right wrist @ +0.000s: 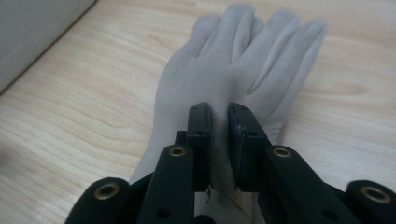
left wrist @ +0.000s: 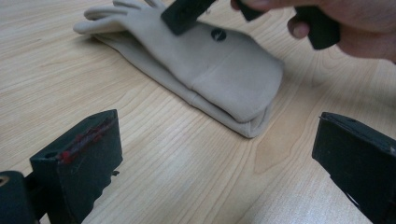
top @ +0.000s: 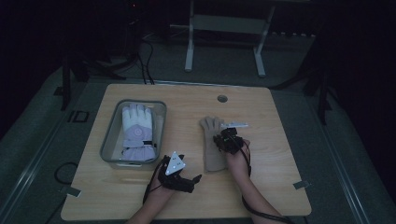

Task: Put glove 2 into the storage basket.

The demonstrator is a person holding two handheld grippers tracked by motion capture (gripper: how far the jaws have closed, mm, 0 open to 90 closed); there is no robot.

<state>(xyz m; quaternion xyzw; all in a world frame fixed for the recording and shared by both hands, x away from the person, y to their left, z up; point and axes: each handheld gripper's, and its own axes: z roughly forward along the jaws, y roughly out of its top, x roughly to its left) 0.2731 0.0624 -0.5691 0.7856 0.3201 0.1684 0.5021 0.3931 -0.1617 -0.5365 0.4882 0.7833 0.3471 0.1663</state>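
Beige glove [top: 213,144] flat on the wooden table [top: 275,186], right gripper [top: 223,138] over it.

Glove lies right of the table's centre, fingers toward 12 o'clock, cuff toward 6. In the right gripper view the jaws stand nearly together, a narrow gap between them, above the glove's palm; whether they pinch fabric I cannot tell. Left gripper [top: 187,179], at 8 o'clock from the glove, has its jaws wide apart and holds nothing. At 9 o'clock, a grey bin [top: 109,140] holds a white-and-lilac glove [top: 137,133].

A grey tray [top: 108,140] on the wooden table [top: 275,186] holds a white-and-lilac glove [top: 137,130].
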